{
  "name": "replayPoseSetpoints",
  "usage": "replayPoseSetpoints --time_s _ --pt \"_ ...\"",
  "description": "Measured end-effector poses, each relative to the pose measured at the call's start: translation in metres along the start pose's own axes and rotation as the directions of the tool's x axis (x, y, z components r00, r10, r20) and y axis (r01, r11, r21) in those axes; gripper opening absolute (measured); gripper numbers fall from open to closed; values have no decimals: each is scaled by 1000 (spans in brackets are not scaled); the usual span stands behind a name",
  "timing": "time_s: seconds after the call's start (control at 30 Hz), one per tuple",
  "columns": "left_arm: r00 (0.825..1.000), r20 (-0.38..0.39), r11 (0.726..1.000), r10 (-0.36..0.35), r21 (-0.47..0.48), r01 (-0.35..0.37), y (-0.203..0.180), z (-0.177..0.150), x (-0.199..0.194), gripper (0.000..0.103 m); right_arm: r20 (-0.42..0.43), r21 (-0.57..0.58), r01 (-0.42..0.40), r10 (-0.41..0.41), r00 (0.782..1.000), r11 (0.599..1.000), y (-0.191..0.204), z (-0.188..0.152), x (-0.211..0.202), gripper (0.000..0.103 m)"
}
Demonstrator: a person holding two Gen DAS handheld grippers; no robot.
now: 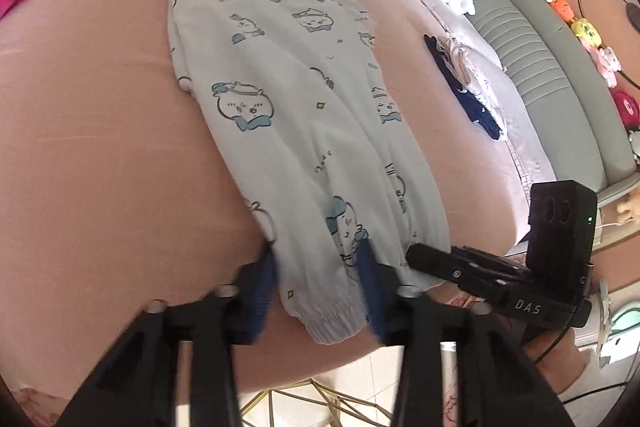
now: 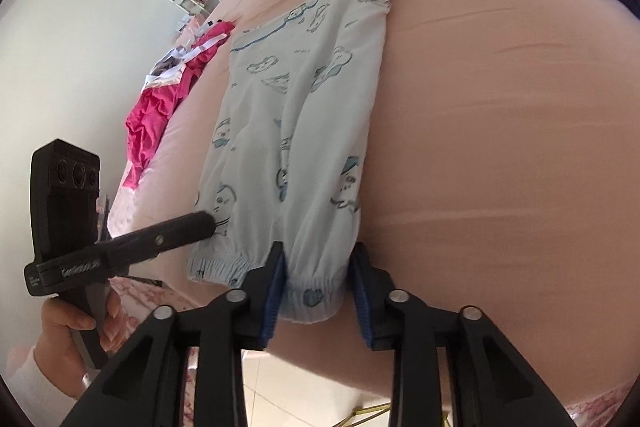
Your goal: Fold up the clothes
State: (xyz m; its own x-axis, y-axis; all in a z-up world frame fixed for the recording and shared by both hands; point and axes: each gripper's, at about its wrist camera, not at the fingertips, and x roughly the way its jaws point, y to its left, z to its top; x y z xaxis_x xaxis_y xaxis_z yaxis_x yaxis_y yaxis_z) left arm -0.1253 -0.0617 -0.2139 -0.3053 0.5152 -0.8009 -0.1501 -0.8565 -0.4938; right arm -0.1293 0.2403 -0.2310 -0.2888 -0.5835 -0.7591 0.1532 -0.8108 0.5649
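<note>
each hand-held gripper, left [image 1: 322, 267] and right [image 2: 318, 273], straddles a cuff of the pants [image 1: 280, 99]; grip unclear

Soft, even daylight, faint shadows; strong fisheye bending with dark corners, slight blur on the near black arms.

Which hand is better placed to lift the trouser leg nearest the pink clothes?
Left: the left gripper has its jaws on that leg's cuff; the right gripper holds the other cuff, farther from the pink clothes.
</note>
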Motion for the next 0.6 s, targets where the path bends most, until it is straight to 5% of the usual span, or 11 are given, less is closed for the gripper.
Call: replayPoseSetpoints --time_s 0.23,0.3,0.37,0.43,0.5,0.6 --pt "998 3 996 64 58 -64 -9 3 -38 22 -154 -63 -96 85 984 993 29 -19 8 25" --pt "998 29 998 59 5 -60 0 0 -43 39 -138 -114 -48 32 990 992 28 -20 -3 25" --pt "999 31 997 45 -63 -43 10 -2 -41 76 -88 -122 29 -40 995 992 19 -13 -20 25" --pt "999 -26 995 45 -83 -47 15 -3 -23 76 -41 -106 49 -53 998 993 11 -2 -35 29" --pt "996 -76 994 54 -87 -61 16 -5 -6 76 -37 -82 77 -80 996 994 5 10 -36 49" --pt "997 -76 996 28 -84 -35 14 -6 3 75 -131 -66 -41 32 991 997 8 20 -36 49"
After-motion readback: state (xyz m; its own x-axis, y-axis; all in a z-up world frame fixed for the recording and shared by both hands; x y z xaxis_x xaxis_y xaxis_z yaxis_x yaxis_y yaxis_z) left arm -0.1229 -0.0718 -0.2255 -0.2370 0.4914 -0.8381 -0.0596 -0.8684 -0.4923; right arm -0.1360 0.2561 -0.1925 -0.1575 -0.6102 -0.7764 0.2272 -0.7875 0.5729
